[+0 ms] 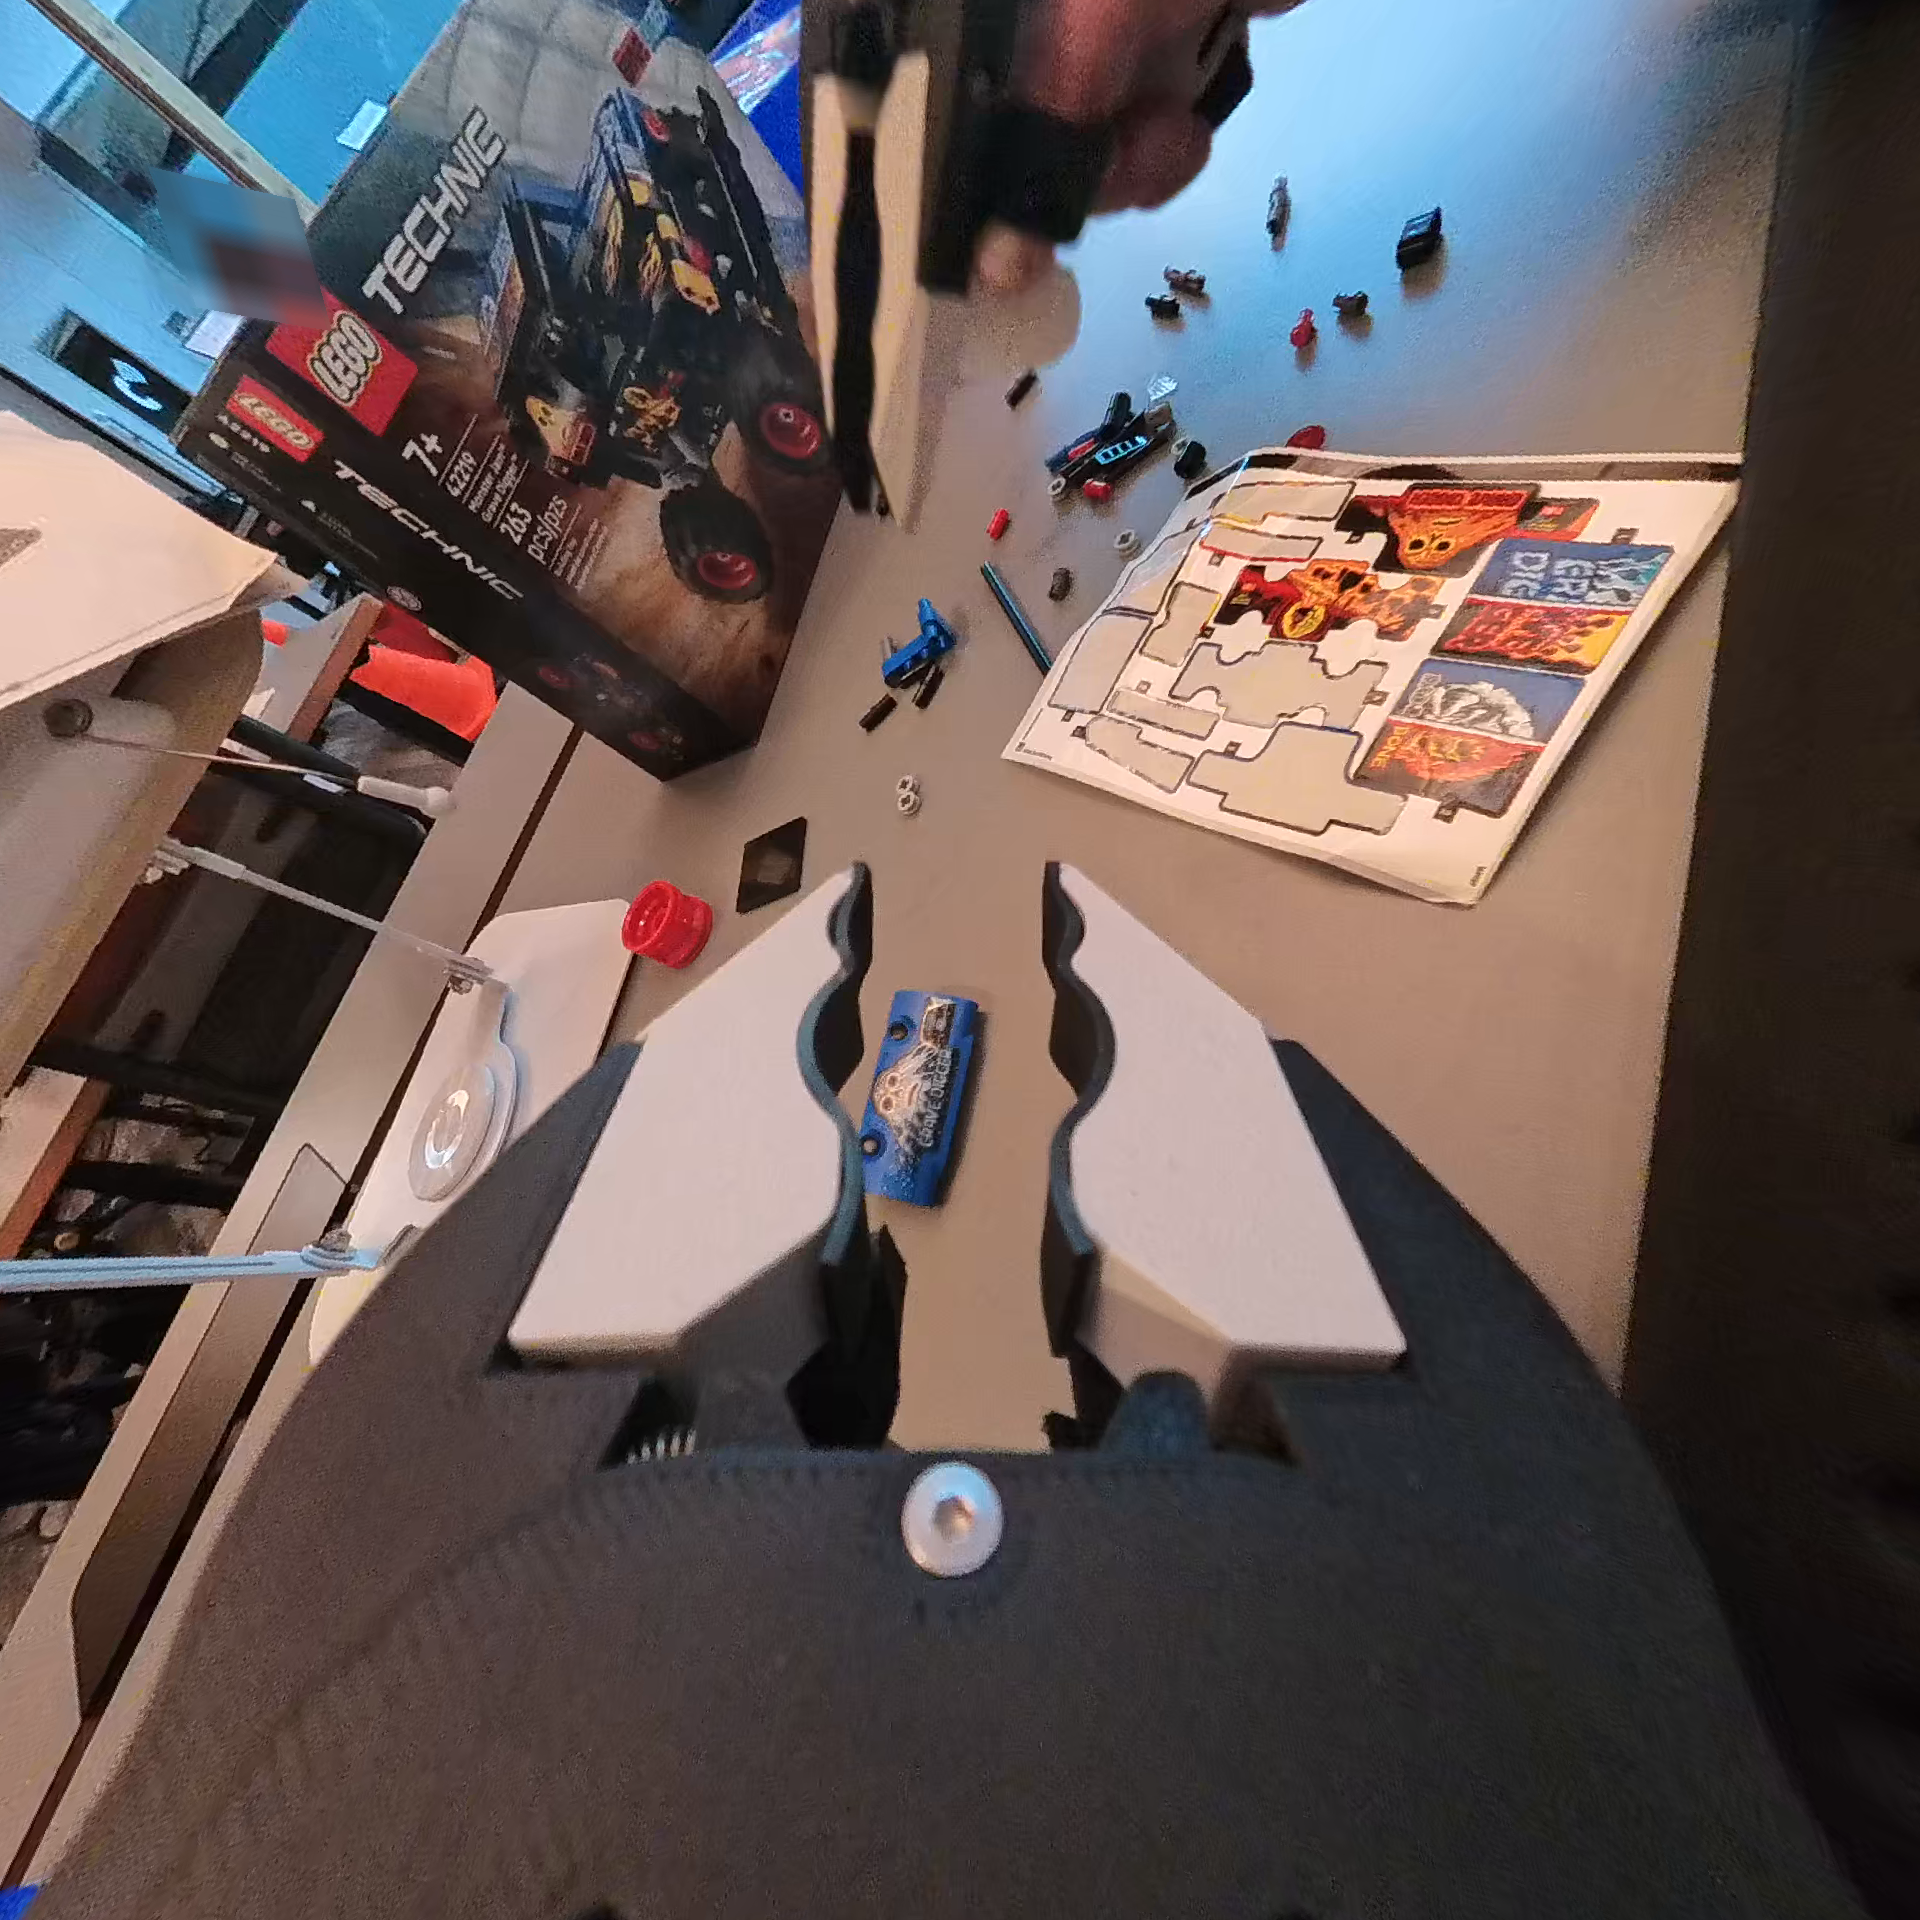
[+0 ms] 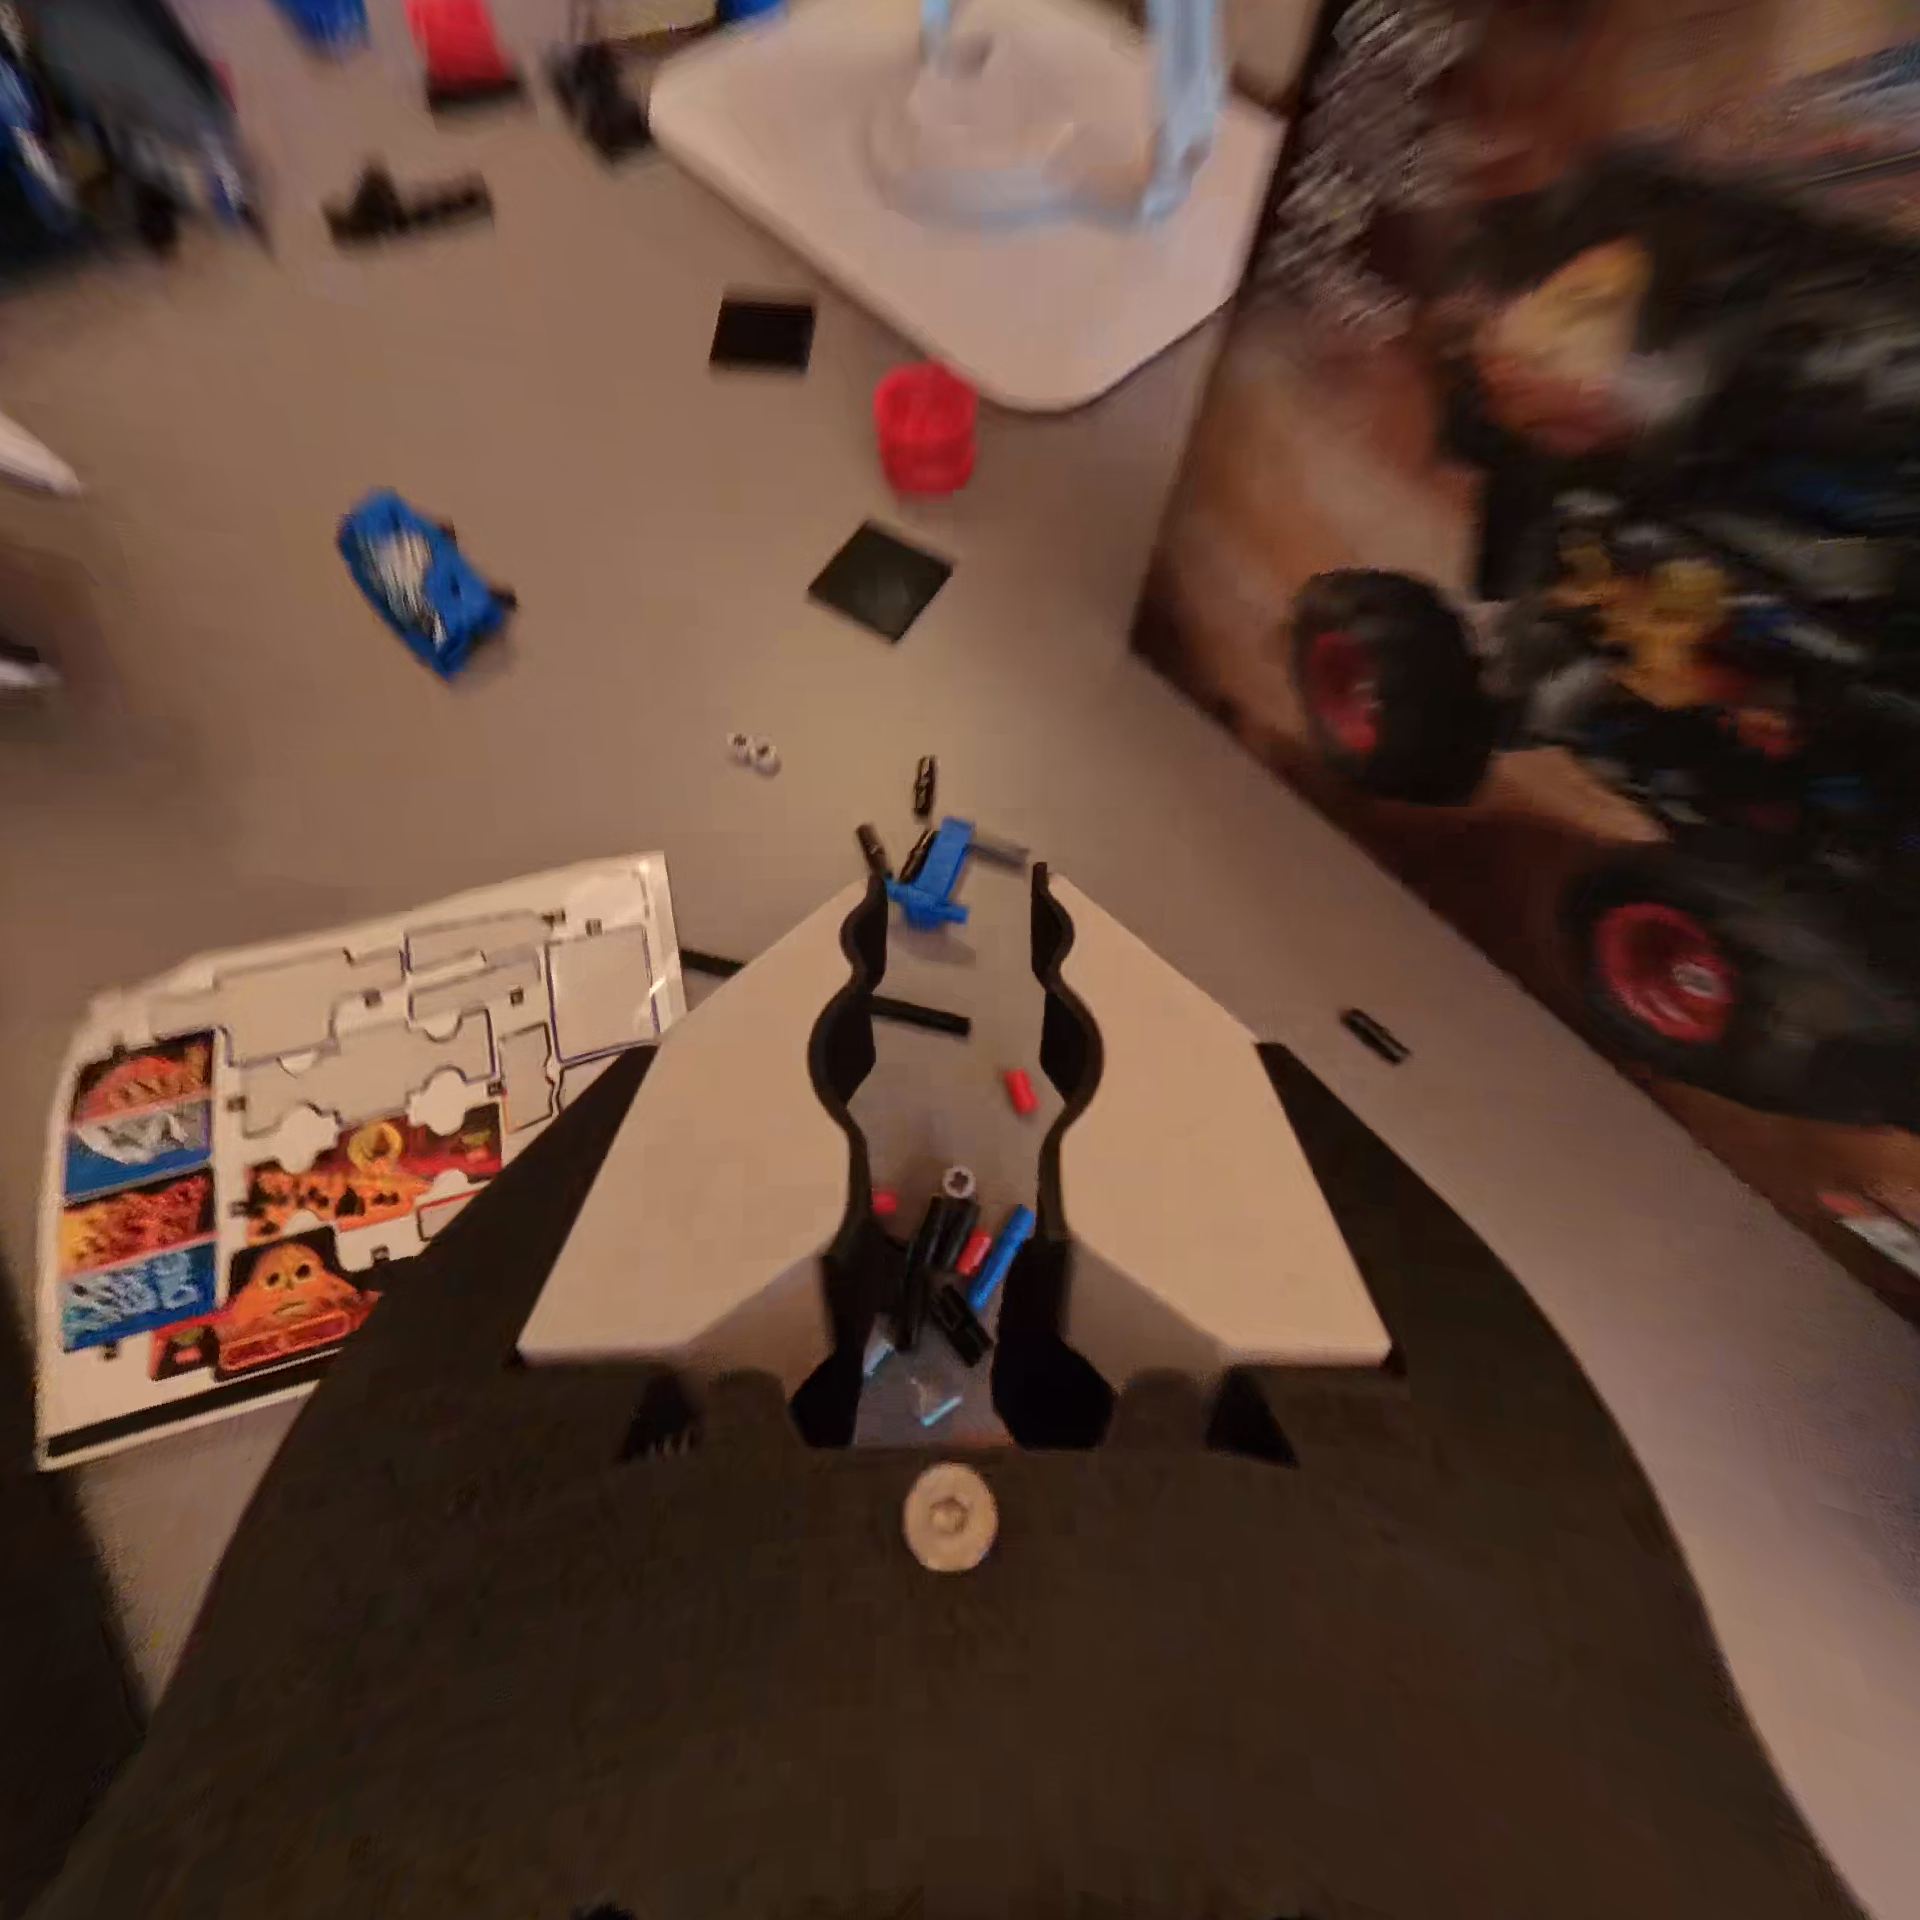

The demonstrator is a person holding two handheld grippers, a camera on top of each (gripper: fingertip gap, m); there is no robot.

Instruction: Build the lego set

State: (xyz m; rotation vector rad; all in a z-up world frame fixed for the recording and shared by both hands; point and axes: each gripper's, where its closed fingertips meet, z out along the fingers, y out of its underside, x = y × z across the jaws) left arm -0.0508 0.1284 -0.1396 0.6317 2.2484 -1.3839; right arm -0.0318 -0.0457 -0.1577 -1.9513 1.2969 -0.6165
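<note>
Two white-fingered grippers, both spread open and empty: left gripper (image 1: 951, 883) above blue stickered Lego panel (image 1: 921, 1099), right gripper (image 2: 954, 883) near blue angled Lego connector (image 2: 932, 873), grey table (image 1: 1195, 1018) beneath.

Grey table (image 1: 1351, 1091) under me. Lying on it: blue stickered panel (image 1: 922, 1099) at centre frame, red wheel hub (image 1: 667, 923) and black square tile (image 1: 772, 864) left of centre, sticker sheet (image 1: 1351, 665) on the right, lego box (image 1: 540, 416) at upper left, small pins and a blue connector (image 1: 920, 642) scattered between them.
</note>
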